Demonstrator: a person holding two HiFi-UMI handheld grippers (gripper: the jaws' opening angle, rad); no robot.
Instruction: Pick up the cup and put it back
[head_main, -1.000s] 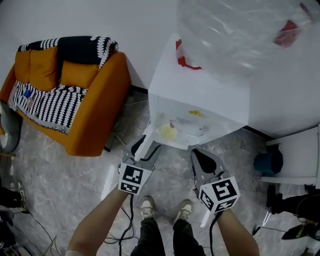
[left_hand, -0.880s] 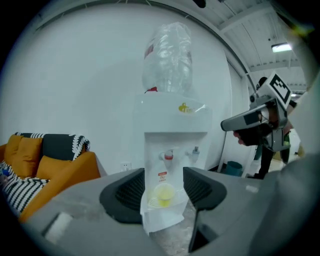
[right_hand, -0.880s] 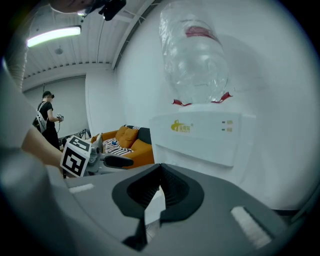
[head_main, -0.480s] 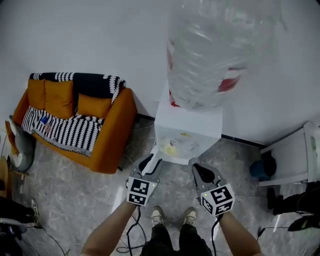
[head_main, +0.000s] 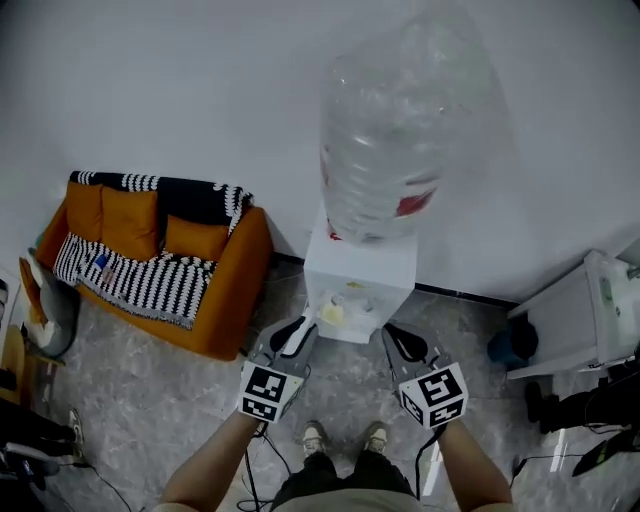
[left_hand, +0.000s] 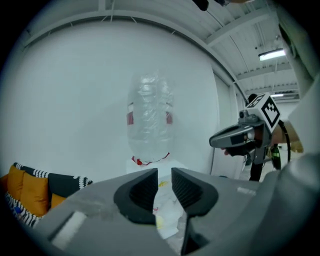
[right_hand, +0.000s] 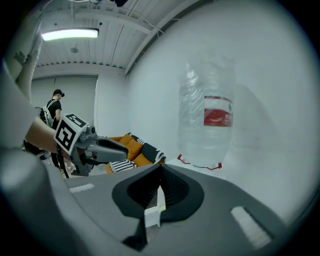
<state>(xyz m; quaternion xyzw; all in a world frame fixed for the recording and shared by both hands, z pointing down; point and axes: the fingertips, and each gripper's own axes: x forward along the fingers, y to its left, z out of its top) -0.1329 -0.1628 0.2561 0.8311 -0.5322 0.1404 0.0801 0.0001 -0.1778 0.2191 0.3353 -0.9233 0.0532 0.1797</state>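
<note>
No cup shows plainly; small pale and yellow things (head_main: 335, 312) sit in the tap recess of a white water dispenser (head_main: 362, 272) that carries a big clear bottle (head_main: 395, 140). My left gripper (head_main: 297, 335) hangs low in front of the dispenser's left side. Its jaws are closing, with a narrow gap and nothing between them in the left gripper view (left_hand: 164, 182). My right gripper (head_main: 405, 340) hangs in front of the right side. In the right gripper view its jaws (right_hand: 160, 175) meet with nothing held. The bottle (left_hand: 150, 120) stands ahead of both.
An orange sofa with a striped blanket (head_main: 150, 260) stands left of the dispenser. A white cabinet (head_main: 585, 315) and a dark blue bin (head_main: 510, 345) are at the right. Cables lie on the stone floor by my shoes (head_main: 345, 438). A person (right_hand: 52, 107) stands far behind.
The head view has lifted and drawn back, so the dispenser and bottle look smaller and farther. Both grippers stay low before it. The left jaws have narrowed.
</note>
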